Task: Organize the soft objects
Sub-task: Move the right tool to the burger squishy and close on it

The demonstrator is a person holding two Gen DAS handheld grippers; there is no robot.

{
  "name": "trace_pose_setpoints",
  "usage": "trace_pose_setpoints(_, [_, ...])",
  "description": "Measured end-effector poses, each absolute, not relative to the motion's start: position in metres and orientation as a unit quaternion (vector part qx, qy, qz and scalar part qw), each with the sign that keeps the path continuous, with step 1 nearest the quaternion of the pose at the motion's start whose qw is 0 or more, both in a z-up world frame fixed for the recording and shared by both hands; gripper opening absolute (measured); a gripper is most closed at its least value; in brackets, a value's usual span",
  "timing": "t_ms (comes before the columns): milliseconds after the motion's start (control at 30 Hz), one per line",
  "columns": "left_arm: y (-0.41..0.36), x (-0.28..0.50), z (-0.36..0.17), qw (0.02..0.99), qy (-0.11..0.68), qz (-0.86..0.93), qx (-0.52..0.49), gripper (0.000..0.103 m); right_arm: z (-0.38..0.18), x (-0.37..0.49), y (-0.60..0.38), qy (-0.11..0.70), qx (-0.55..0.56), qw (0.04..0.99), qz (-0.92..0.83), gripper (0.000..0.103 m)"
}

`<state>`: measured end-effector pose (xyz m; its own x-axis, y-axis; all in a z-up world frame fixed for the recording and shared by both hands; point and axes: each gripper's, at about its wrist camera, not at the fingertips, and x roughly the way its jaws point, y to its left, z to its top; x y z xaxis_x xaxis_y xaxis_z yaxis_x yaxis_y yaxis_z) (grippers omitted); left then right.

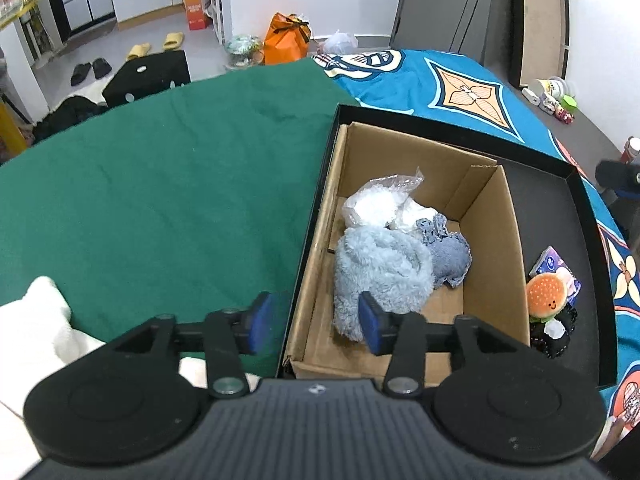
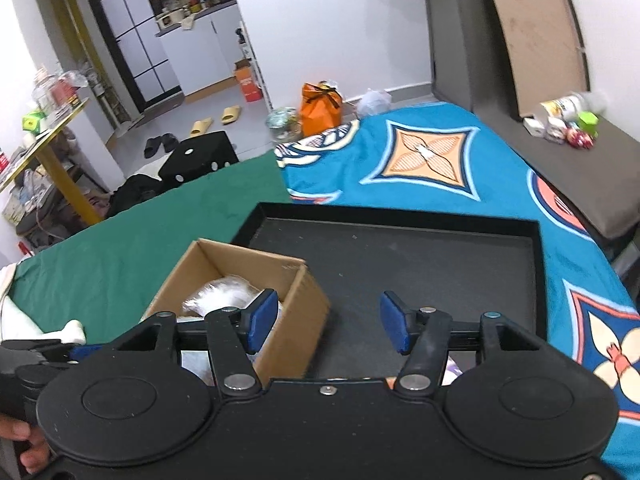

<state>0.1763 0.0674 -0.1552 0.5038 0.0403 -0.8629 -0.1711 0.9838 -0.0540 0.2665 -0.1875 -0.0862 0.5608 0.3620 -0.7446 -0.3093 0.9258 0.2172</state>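
Observation:
A cardboard box (image 1: 494, 248) stands in the left part of a black tray (image 1: 560, 216). In it lie a fluffy light-blue soft thing (image 1: 380, 268), a grey-blue cloth (image 1: 450, 256) and a clear bag of white stuff (image 1: 376, 202). Beside the box in the tray sit a burger plush (image 1: 546, 296), a black soft thing (image 1: 556, 334) and a tissue pack (image 1: 554, 264). My left gripper (image 1: 316, 326) is open and empty over the box's near left edge. My right gripper (image 2: 328, 322) is open and empty above the tray (image 2: 400, 256), right of the box (image 2: 296, 316).
A green cloth (image 1: 160, 184) covers the left of the surface, a blue patterned cloth (image 1: 460, 88) the right. A white fluffy cloth (image 1: 36, 328) lies at the near left. Small items (image 1: 554, 98) stand on a grey ledge at the far right. The floor beyond holds slippers and an orange bag (image 1: 286, 38).

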Motion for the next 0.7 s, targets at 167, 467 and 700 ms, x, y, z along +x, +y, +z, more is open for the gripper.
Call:
trace_pose_setpoints(167, [0.058,0.175,-0.149,0.864,0.496,0.067,-0.051,0.054,-0.1,0.264,-0.208,0.435,0.038,0.882,0.178,0.057])
trace_pose_setpoints(467, [0.041,0.174,-0.14,0.865,0.496,0.076,-0.026,0.057,-0.131,0.261,-0.23,0.462,0.074,0.867,0.172,0.057])
trace_pose_setpoints(700, [0.029,0.175,-0.14,0.861,0.501,0.089,0.005,0.064,-0.15,0.259,-0.236,0.476,0.086,0.858,0.176,0.059])
